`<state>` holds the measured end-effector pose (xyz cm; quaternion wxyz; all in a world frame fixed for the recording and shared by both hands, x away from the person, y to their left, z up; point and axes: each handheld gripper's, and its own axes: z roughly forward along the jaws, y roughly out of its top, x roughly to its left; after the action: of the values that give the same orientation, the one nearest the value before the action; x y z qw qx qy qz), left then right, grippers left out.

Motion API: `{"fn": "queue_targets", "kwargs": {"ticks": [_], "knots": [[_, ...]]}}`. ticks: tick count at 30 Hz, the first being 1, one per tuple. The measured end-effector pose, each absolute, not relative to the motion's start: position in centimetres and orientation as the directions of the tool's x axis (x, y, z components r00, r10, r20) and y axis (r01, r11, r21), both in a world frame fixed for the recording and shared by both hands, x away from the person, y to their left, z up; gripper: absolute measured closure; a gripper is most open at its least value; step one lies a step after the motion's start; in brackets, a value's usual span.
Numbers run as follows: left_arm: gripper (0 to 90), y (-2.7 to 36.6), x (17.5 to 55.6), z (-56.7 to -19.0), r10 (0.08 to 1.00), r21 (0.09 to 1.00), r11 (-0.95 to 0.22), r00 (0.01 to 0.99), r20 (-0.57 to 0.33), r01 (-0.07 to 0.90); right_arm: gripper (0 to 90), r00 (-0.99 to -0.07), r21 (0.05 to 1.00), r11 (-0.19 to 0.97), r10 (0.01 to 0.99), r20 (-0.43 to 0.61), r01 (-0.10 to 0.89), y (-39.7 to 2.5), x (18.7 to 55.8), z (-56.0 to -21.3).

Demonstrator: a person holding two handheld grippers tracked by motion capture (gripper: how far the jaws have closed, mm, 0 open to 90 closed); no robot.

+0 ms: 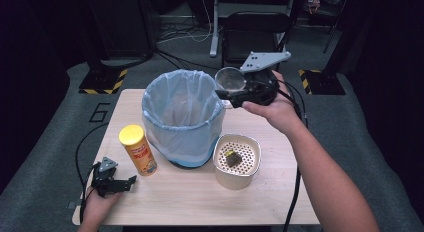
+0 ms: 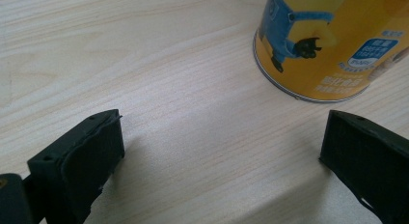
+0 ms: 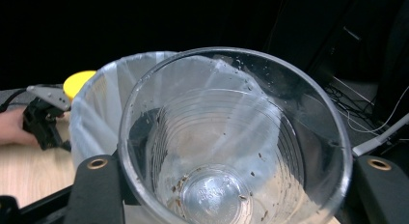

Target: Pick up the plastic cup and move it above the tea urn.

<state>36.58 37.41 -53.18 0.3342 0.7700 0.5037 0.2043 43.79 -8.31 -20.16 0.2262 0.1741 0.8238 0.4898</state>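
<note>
— Table [image 1: 200, 197] first: light wood top, person's forearms entering from its near edge. What stands on it?

— Bin [image 1: 182, 119] with a pale blue bag liner, near the middle, toward the far edge. Yellow-lidded can [image 1: 138, 149] just beside it on the left, upright, cartoon print on its side. Cream strainer pot [image 1: 237, 161] just right of the bin, toward the near edge, with a dark soggy lump [image 1: 233, 158] lying on its perforated insert; cannot tell what the lump is.

— Right gripper [image 1: 231, 87]?

— Lifted off the table, at the bin's far right rim. Its jaws are pinching a clear plastic cup [image 1: 230, 78], one jaw on each side of the wall. Right gripper view looks straight into that cup [image 3: 231, 142]: ribbed wall, droplets near the lip, small dark specks scattered on the bottom. Cup mouth is tipped toward the bin; the bin's liner [image 3: 101, 108] shows through and behind it. Grey three-cornered plate [image 1: 264, 59] sits on top of the gripper.

— Left gripper [image 1: 122, 184]?

— Low at the near left corner, held in the left hand [image 1: 97, 204], cable [image 1: 82, 152] looping off the left edge. Jaws spread wide, nothing between them but bare wood. Left gripper view puts the can's base [image 2: 333, 45] just ahead of the jaws, apart from both, nearer the right-hand one.

— Can touching the bin?

— Cannot tell from above; very close.
</note>
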Motion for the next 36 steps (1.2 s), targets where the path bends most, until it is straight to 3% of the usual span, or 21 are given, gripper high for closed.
{"fn": "queue_targets", "kwargs": {"ticks": [19, 25, 30, 36], "knots": [[1.4, 37.4, 36.6, -53.1, 0.91, 0.72, -0.28, 0.414, -0.012, 0.635, 31.4, -0.854, 0.874, 0.479, 0.488, -0.181, 0.089, 0.1, 46.9, -21.9], [1.6, 37.4, 36.5, -53.1, 0.911, 0.72, -0.282, 0.412, -0.006, 0.634, 26.8, -0.859, 0.865, 0.489, 0.486, -0.16, 0.115, 2.1, 47.8, -22.9], [1.6, 37.5, 36.5, -53.1, 0.911, 0.72, -0.285, 0.412, -0.001, 0.632, 14.6, -0.863, 0.86, 0.491, 0.485, -0.141, 0.136, 3.4, 48.0, -23.8], [1.5, 37.3, 36.5, -53.0, 0.917, 0.724, -0.252, 0.398, -0.034, 0.643, 10.8, -0.864, 0.853, 0.507, 0.479, -0.157, 0.126, 3.8, 48.0, -24.2]]}}
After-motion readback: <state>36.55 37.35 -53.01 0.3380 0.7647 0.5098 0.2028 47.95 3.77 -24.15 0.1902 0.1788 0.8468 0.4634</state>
